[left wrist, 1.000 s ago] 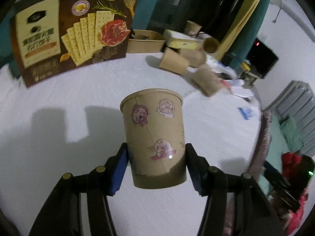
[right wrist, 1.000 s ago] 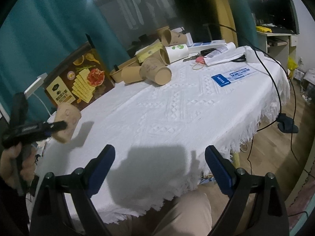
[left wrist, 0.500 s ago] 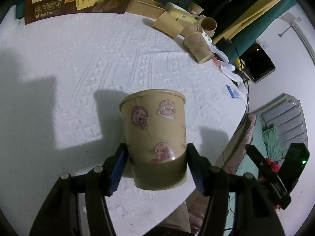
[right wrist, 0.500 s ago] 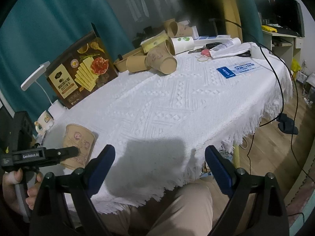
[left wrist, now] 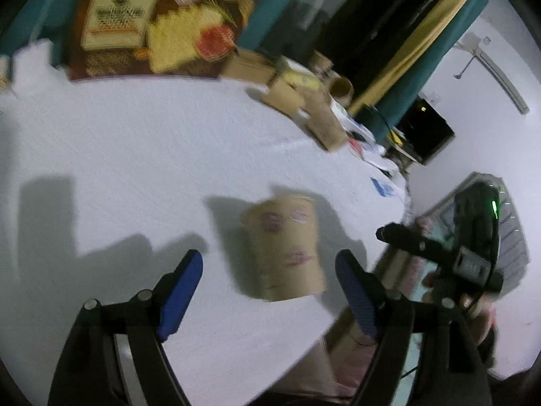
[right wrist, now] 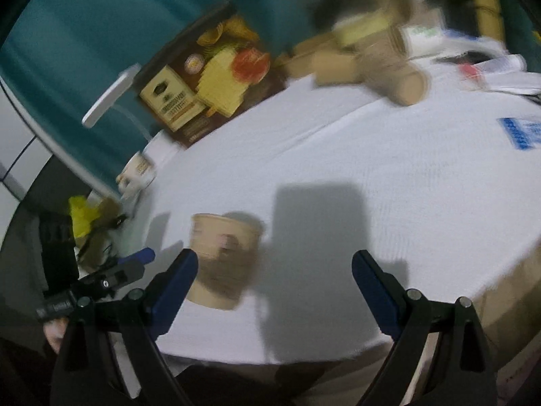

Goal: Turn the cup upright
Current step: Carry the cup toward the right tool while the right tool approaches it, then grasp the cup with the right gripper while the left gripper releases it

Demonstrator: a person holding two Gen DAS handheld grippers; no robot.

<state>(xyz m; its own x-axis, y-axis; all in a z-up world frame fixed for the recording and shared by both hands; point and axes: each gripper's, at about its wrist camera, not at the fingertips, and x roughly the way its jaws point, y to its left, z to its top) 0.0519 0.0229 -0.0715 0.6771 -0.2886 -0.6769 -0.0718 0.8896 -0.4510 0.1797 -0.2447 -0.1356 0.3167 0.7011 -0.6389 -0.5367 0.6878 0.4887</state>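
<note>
Brown paper cup [left wrist: 285, 247] stands upright on the white tablecloth [left wrist: 135, 155], rim up and long axis vertical, near the table's front edge and well apart from the cracker box [left wrist: 152, 23] at the back. Left gripper [left wrist: 268, 282] has its jaws spread wide, flanking the cup without touching it. Right gripper [right wrist: 272, 284] is likewise spread wide and empty, with the cup [right wrist: 223, 257] just beside its left finger.
</note>
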